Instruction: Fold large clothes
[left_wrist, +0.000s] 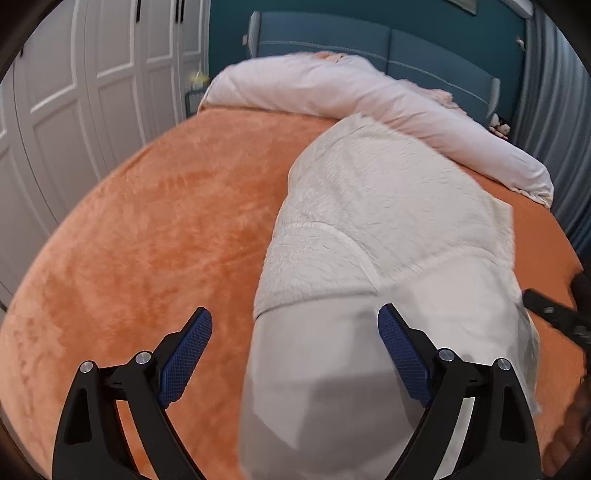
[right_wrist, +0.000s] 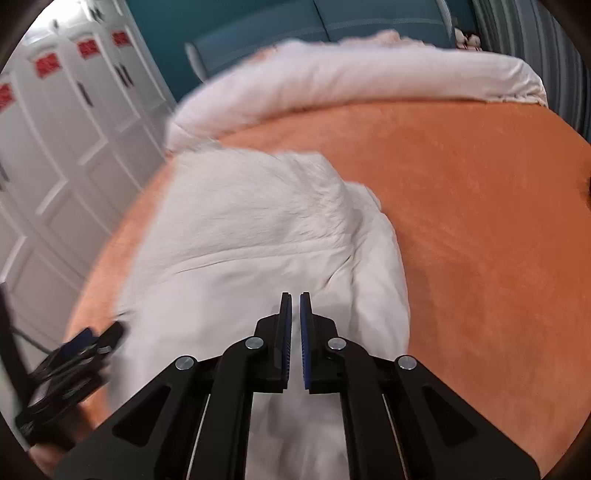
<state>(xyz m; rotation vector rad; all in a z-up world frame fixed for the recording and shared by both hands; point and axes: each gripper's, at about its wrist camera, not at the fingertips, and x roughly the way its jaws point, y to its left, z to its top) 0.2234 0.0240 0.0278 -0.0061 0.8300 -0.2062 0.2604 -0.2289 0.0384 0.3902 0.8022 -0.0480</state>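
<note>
White fleece garment (left_wrist: 384, 206) is laid lengthwise on the orange bed cover (left_wrist: 147, 229), its smooth lining turned up at the near end and a fold already lying across its middle. The left gripper (left_wrist: 295, 354) is held released above that near end, one blue pad over the lining and the other over bare cover. The right gripper (right_wrist: 295, 339) is seen nearly clenched over the garment's near right part; whether any cloth is pinched cannot be told, since a thin gap shows between the pads. A rolled white duvet (left_wrist: 332, 88) lies beyond, against the teal headboard (left_wrist: 369, 40). For a clean fold, both near corners are best gripped at matching points, lifted evenly and carried straight over, so the edges are kept aligned.
</note>
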